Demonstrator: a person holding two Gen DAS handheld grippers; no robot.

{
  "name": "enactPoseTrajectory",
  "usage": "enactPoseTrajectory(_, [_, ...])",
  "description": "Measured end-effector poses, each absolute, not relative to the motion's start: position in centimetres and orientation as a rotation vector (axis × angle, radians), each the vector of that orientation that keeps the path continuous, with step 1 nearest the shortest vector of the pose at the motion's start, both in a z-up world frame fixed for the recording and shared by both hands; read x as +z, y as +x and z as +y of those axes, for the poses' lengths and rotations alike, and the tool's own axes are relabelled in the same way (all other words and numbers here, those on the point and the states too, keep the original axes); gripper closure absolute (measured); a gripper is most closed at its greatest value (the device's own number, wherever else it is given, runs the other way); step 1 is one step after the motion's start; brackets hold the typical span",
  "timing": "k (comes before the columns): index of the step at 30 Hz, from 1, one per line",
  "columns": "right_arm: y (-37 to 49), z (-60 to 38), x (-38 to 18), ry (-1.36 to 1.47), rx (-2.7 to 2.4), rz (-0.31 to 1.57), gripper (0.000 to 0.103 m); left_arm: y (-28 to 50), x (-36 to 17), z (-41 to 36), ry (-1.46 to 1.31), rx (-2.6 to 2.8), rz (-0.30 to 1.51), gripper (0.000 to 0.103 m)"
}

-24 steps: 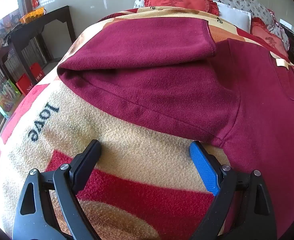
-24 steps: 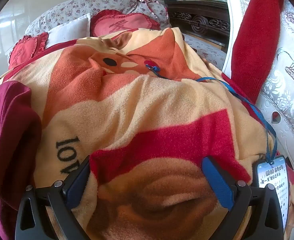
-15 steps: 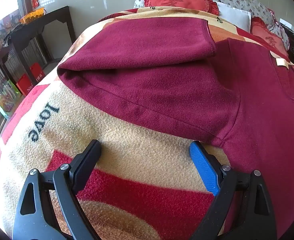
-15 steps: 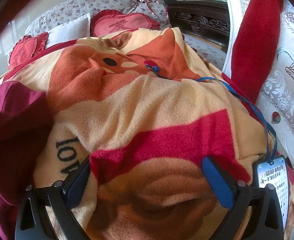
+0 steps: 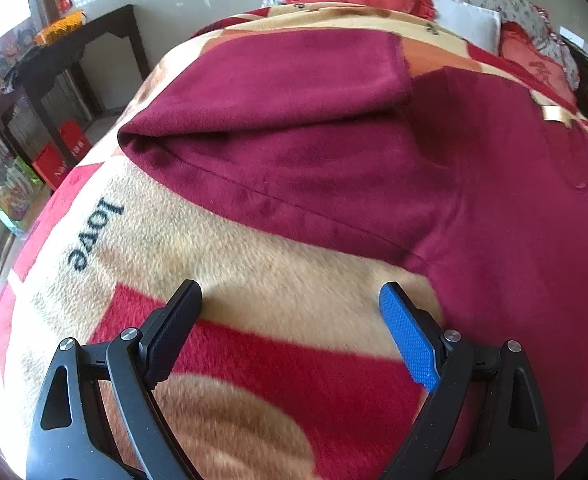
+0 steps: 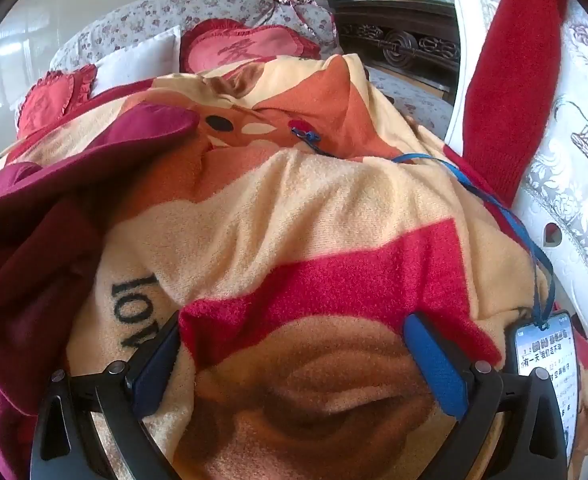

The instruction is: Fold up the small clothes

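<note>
A dark red fleece garment (image 5: pixel 374 152) lies on a patterned blanket (image 5: pixel 253 264), with one sleeve folded over its body. My left gripper (image 5: pixel 289 304) is open and empty, low over the blanket just in front of the garment's near hem. In the right wrist view the garment (image 6: pixel 45 216) fills the left side, bunched and raised, with a flap reaching toward the middle. My right gripper (image 6: pixel 289 340) is open and empty over the blanket, to the right of the garment.
A phone on a blue lanyard (image 6: pixel 546 364) lies on the blanket at the right. Red cushions (image 6: pixel 249 48) and a white pillow (image 5: pixel 466 20) sit at the bed's head. A dark side table (image 5: pixel 73 52) stands to the left. A white chair with red cloth (image 6: pixel 514 92) stands at the right.
In the right wrist view the garment's edge has risen and spread rightward across the blanket. The left view has barely shifted. Both grippers stay open.
</note>
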State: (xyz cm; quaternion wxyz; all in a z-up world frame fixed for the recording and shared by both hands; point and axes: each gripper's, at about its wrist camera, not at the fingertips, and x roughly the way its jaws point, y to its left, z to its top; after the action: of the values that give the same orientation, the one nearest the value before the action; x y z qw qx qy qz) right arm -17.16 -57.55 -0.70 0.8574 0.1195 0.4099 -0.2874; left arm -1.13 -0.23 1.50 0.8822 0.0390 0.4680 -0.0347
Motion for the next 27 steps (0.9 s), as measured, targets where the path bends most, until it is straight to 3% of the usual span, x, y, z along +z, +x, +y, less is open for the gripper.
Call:
enactPoseTrajectory(15, [-18.2, -56.1, 0.8, 0.262, -0.6, 0.878, 0.0, -6.8, 6.7, -1.9, 0.061, -0.124, 0.9, 0.012])
enactPoseTrajectory(27, [-24.4, -43.4, 9.7, 0.254, -0.201, 0.932, 0.0, -9.1, 8.8, -4.4, 0.071, -0.168, 0.868, 0.012])
